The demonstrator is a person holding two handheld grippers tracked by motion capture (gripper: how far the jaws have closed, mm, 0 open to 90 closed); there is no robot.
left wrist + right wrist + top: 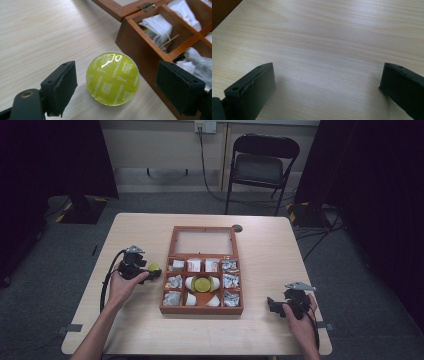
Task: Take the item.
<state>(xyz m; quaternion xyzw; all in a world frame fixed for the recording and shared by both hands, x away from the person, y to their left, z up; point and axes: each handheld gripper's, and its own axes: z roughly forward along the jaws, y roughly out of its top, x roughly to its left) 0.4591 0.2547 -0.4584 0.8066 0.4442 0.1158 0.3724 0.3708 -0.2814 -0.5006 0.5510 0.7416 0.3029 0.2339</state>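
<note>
My left gripper (116, 87) has its fingers spread wide around the coffee capsule (112, 78) lying foil-up on the counter (37, 37) just beside the wooden box (140, 47); light, dentable, I'd pinch its rigid rim, while my right gripper (327, 85) sits open, empty.

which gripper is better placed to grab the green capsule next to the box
Left. The left gripper has its jaws open either side of the capsule; the right gripper sits beyond the box.
</note>
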